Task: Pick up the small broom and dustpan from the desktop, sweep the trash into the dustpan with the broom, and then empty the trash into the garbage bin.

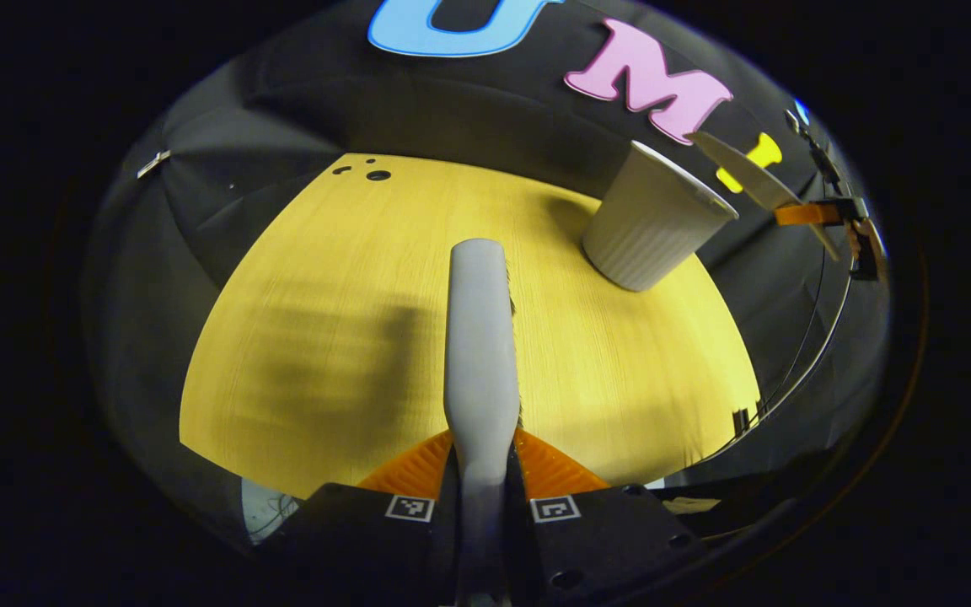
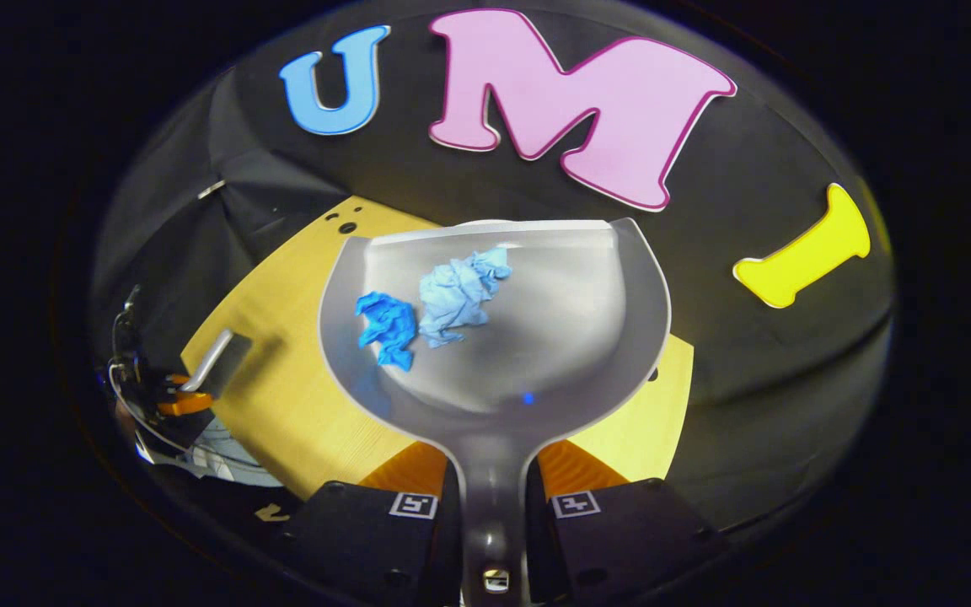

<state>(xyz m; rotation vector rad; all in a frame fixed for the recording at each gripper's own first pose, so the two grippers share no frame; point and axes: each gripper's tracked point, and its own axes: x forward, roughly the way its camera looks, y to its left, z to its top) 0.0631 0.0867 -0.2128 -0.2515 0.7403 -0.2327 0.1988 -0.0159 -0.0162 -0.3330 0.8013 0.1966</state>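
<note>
My left gripper (image 1: 483, 459) is shut on the grey small broom (image 1: 477, 337), which points forward over the yellow desktop (image 1: 325, 287). The white ribbed garbage bin (image 1: 652, 221) stands at the table's far right. Just right of the bin's rim, the dustpan (image 1: 755, 181) hangs edge-on, raised above the table. In the right gripper view my right gripper (image 2: 491, 476) is shut on the grey dustpan's handle (image 2: 492, 472). Two crumpled bits of trash lie in the pan (image 2: 536, 337): a bright blue one (image 2: 388, 327) and a pale blue one (image 2: 456, 295). The broom (image 2: 217, 361) shows far left.
The desktop (image 2: 283, 396) has small holes near its far left corner (image 1: 378, 175). Cables hang past the table's right edge (image 1: 797, 371). Black cloth walls close in behind the table.
</note>
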